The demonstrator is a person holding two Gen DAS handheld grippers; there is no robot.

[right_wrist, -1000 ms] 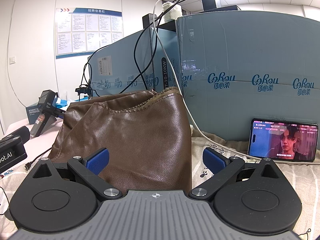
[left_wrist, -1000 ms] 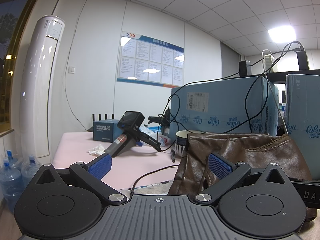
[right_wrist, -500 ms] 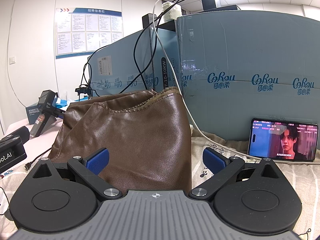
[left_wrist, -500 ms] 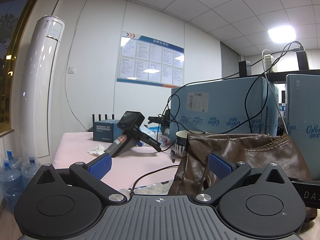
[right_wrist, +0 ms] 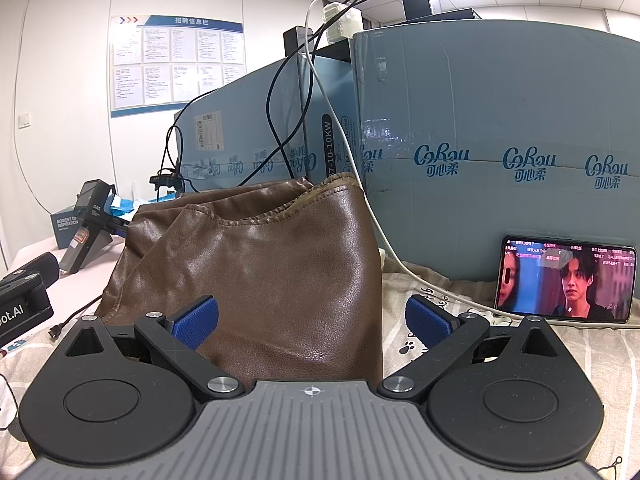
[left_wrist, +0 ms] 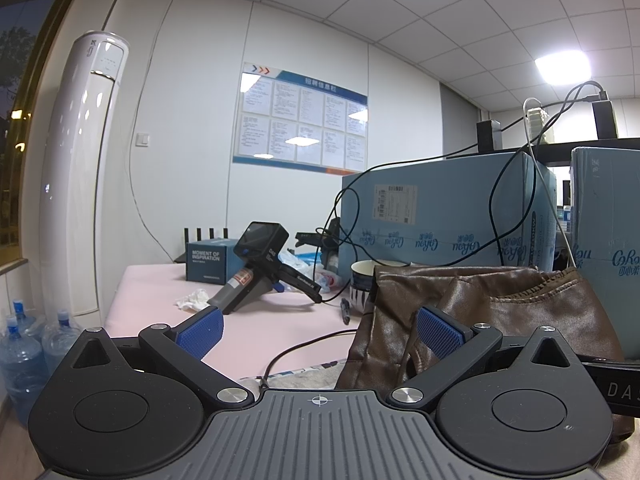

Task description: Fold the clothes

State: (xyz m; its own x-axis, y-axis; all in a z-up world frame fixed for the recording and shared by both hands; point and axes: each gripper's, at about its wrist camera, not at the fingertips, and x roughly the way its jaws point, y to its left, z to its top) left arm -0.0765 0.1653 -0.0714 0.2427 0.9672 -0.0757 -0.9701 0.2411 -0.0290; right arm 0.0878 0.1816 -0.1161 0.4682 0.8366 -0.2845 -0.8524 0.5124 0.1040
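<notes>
Spare handheld gripper (left_wrist: 256,272) lying on the pink table (left_wrist: 168,292) toward its far left corner, blue box (left_wrist: 208,260) behind. Left gripper (left_wrist: 318,330) spread wide, empty, just beside the left edge of the brown leather garment (right_wrist: 260,264). Garment heaped mid-table against blue cartons (right_wrist: 500,148). Right gripper (right_wrist: 312,316) likewise agape, nothing held, facing the garment. Phone (right_wrist: 564,278) propped at right, screen lit.

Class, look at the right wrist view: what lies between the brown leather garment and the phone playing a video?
In the right wrist view, a white cable runs down between the brown leather garment and the phone, over a bare strip of paw-print cloth.
</notes>
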